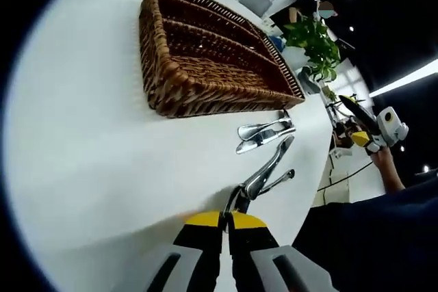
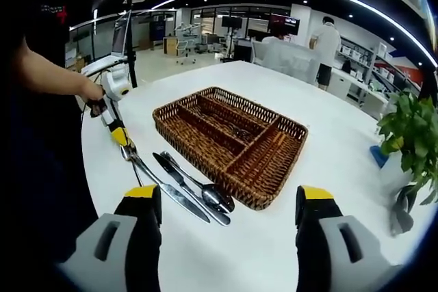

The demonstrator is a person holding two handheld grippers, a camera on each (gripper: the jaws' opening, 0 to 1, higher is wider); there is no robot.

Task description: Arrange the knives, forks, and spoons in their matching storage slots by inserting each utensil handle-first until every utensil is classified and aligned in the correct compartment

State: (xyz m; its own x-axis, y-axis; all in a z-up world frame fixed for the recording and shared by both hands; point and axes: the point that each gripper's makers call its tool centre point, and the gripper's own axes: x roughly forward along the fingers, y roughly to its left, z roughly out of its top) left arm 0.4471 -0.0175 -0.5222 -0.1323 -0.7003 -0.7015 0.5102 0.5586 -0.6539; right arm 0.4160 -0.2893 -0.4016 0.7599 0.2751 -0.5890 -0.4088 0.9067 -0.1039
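A brown wicker cutlery basket (image 1: pixel 179 94) (image 2: pixel 274 200) with long slots stands on the white table (image 1: pixel 89 169). Several steel utensils lie beside its near end, spoons (image 1: pixel 263 132) (image 2: pixel 216 198) and a knife (image 2: pixel 179 174) among them. My left gripper (image 1: pixel 226 221) (image 2: pixel 120 136) is shut on the end of one long steel utensil (image 1: pixel 263 174) (image 2: pixel 161 184), whose other end points toward the basket. My right gripper (image 2: pixel 229 200) hovers open above the table just short of the utensils, nothing between its fingers; it also appears past the table edge (image 1: pixel 369 128).
A potted plant (image 1: pixel 313 39) (image 2: pixel 410 135) stands at the table's far side. The table's rounded edge (image 2: pixel 92 169) runs close to the utensils, with a person's arm (image 2: pixel 48 73) beside it. Desks and a standing person (image 2: pixel 330 39) are in the background.
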